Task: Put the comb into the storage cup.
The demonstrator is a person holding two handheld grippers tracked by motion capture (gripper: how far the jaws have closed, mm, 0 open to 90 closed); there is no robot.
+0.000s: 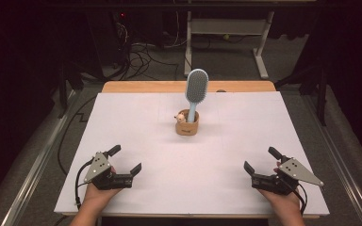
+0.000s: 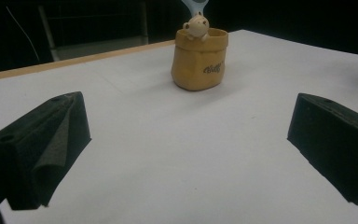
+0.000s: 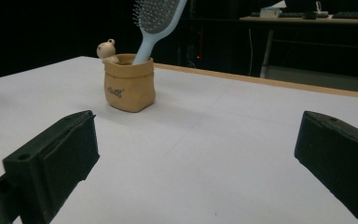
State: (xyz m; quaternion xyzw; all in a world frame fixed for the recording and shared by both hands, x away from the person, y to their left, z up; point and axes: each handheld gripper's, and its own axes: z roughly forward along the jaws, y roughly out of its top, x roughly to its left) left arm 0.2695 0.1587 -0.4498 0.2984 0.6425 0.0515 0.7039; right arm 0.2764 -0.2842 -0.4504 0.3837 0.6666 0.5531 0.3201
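A tan sack-shaped holder [image 1: 187, 126] [image 2: 198, 60] [image 3: 129, 84] stands upright near the middle of the white table, with a small bear figure [image 1: 180, 117] [image 2: 196, 26] [image 3: 107, 49] on its rim. A light blue hairbrush [image 1: 195, 92] [image 3: 157, 23] stands in it, handle down, bristle head up. My left gripper [image 1: 125, 159] [image 2: 186, 149] rests open at the near left, with nothing between its jaws. At the near right my right gripper [image 1: 260, 160] [image 3: 200, 158] is likewise open, nothing held. Both point toward the holder from well short of it.
The white table sheet [image 1: 146, 141] has a wooden edge [image 1: 136, 86] at the far side. Beyond it are floor cables [image 1: 139, 54] and a desk frame [image 1: 226, 28]. A dark desk [image 3: 307, 18] stands in the background of the right gripper view.
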